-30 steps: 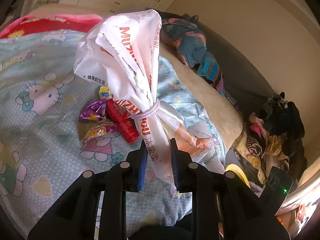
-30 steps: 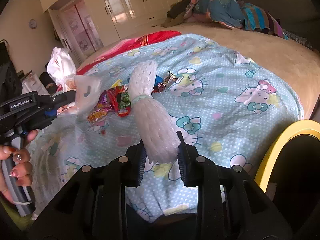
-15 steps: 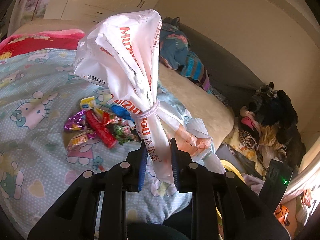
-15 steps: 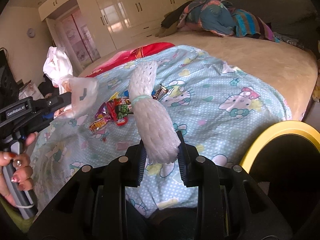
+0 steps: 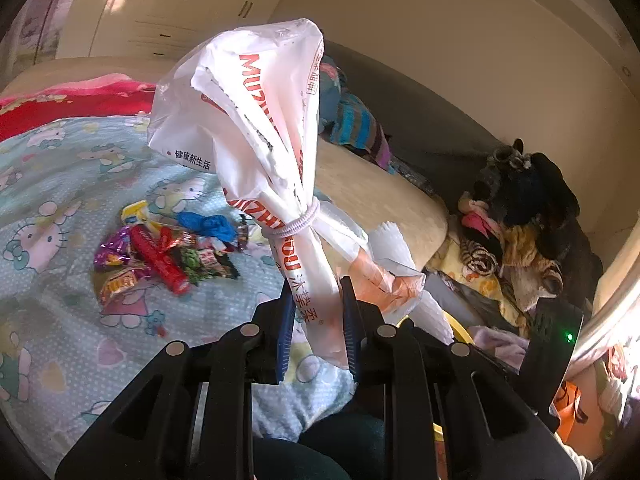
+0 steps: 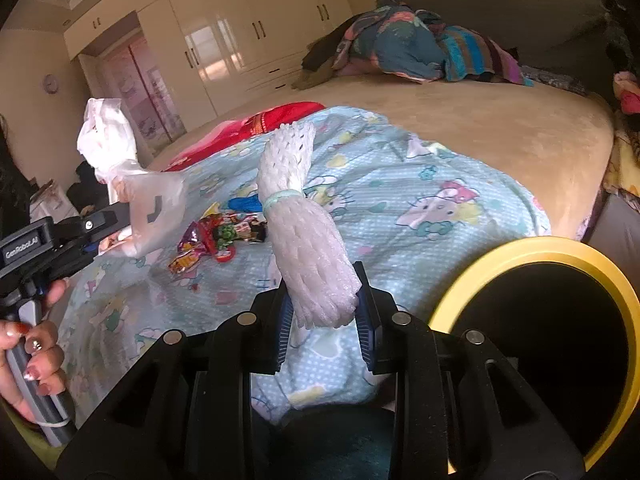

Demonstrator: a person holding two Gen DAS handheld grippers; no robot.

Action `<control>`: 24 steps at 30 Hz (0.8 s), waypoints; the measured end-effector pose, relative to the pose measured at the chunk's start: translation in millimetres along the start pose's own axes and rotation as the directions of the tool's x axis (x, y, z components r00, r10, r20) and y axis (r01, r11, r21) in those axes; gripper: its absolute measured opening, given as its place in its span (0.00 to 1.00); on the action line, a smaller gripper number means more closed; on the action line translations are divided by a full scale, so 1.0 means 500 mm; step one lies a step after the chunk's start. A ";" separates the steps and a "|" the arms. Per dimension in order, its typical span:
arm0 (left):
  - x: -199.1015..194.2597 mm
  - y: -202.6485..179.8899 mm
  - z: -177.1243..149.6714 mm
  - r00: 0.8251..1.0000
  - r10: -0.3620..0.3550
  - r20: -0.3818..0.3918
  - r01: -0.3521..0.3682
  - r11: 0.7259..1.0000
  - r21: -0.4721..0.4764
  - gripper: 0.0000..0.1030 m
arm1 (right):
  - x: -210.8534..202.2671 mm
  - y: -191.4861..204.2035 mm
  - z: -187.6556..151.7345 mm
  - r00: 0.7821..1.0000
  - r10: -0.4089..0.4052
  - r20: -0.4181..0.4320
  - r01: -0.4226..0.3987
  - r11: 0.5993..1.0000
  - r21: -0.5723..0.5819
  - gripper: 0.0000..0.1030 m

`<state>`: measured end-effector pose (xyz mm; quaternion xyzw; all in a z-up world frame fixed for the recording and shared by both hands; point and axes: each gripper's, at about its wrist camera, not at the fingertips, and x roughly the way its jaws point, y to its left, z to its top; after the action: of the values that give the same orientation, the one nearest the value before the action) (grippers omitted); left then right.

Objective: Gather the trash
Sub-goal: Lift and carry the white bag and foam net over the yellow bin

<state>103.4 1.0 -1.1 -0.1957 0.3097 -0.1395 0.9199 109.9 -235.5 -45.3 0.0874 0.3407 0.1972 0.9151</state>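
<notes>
Bedroom; bed (image 6: 500, 128) covered by a blue cartoon-print blanket (image 5: 60, 184). Loose snack wrappers (image 5: 160, 252) lie mid-blanket. Left gripper (image 5: 316, 316) clamps a banded white plastic bag bundle (image 5: 256, 120), held above the blanket. Right gripper (image 6: 324, 316) clamps a banded white foam-net roll (image 6: 300, 220). Yellow-rimmed bin (image 6: 560, 248) at right, beside the bed.

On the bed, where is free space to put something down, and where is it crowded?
Free: the tan bedspread between the cartoon-print blanket and the heaped clothes; also the blanket right of the wrapper pile. Crowded: around those wrappers and the blue rag.
</notes>
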 end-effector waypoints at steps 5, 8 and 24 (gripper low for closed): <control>0.007 -0.023 -0.010 1.000 -0.021 -0.015 0.021 0.999 0.025 0.20 | -0.021 -0.030 -0.005 1.000 -0.028 0.009 0.028 0.999 0.025 0.21; 0.014 -0.036 -0.018 0.999 -0.031 -0.027 0.032 0.999 0.038 0.20 | -0.029 -0.045 -0.005 0.999 -0.043 0.013 0.043 0.998 0.041 0.21; 0.058 -0.110 -0.062 0.989 -0.092 -0.112 0.105 0.987 0.119 0.20 | -0.073 -0.124 -0.004 0.993 -0.116 0.020 0.115 0.991 0.065 0.21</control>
<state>98.7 -66.9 -14.1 -0.1453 0.3391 -0.2141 0.9045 102.3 -307.0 -43.5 0.0993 0.3403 0.1319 0.9257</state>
